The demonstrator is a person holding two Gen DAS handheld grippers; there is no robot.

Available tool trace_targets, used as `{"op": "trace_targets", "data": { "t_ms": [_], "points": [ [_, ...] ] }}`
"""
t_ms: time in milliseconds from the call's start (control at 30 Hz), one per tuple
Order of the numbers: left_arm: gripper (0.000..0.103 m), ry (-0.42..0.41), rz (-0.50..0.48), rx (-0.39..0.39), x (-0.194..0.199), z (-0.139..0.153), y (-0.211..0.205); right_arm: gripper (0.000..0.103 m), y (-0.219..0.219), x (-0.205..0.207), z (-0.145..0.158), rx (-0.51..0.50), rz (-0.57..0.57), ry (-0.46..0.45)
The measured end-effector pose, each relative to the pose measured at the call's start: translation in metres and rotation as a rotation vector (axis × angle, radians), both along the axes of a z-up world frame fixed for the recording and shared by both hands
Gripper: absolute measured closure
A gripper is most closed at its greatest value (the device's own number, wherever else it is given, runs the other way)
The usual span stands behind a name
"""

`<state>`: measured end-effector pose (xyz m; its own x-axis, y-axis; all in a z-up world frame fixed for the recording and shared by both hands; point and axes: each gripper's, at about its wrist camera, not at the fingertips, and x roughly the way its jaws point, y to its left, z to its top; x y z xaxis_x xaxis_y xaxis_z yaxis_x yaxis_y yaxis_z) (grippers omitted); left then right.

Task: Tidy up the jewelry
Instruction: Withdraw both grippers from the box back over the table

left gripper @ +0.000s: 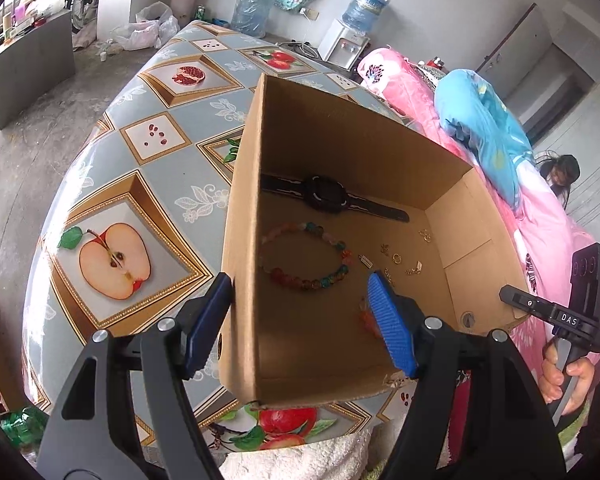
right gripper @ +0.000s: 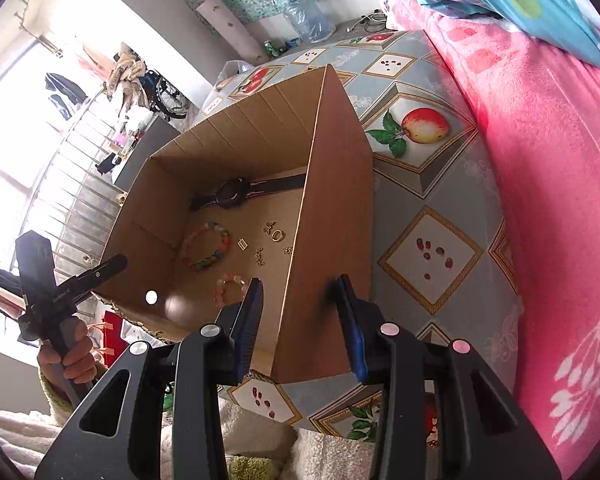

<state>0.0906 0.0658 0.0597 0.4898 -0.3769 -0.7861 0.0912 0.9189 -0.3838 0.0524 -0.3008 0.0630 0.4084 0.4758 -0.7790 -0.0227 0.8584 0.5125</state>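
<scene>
right hand-held gripper [right gripper: 300, 324] astride box [right gripper: 332, 264] wall, lower centre | watch [right gripper: 232, 194], bracelets [right gripper: 206, 250] inside | jaws apart

Box [left gripper: 340, 152]: matt brown cardboard, torn fuzzy edge at near rim. Tablecloth [left gripper: 112, 168]: glossy plastic-looking sheet w/ printed fruit. Watch [left gripper: 326, 199]: black, strap matt, face shiny. Bracelet [left gripper: 306, 256]: glassy, translucent coloured beads. Small charms [left gripper: 396, 258]: shiny gold-tone metal. Left gripper [left gripper: 300, 328]: matt black plastic arms, blue ribbed pads [left gripper: 392, 324], shiny metal bolts. Blanket [right gripper: 540, 160]: pink fuzzy cloth.
</scene>
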Motion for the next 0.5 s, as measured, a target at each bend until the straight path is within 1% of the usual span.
{"op": "trace_targets", "data": {
  "t_ms": [167, 333, 500],
  "points": [
    [0.037, 0.031, 0.010, -0.016, -0.011, -0.009, 0.001, 0.066, -0.003, -0.012, -0.005, 0.011, -0.024, 0.008],
    [0.037, 0.008, 0.009, -0.001, -0.017, -0.010, -0.001, 0.066, -0.002, -0.020, -0.007, 0.009, -0.025, -0.012],
    [0.037, -0.024, 0.014, 0.018, -0.020, -0.008, -0.004, 0.066, -0.002, -0.021, -0.009, 0.010, -0.048, -0.024]
  ]
}}
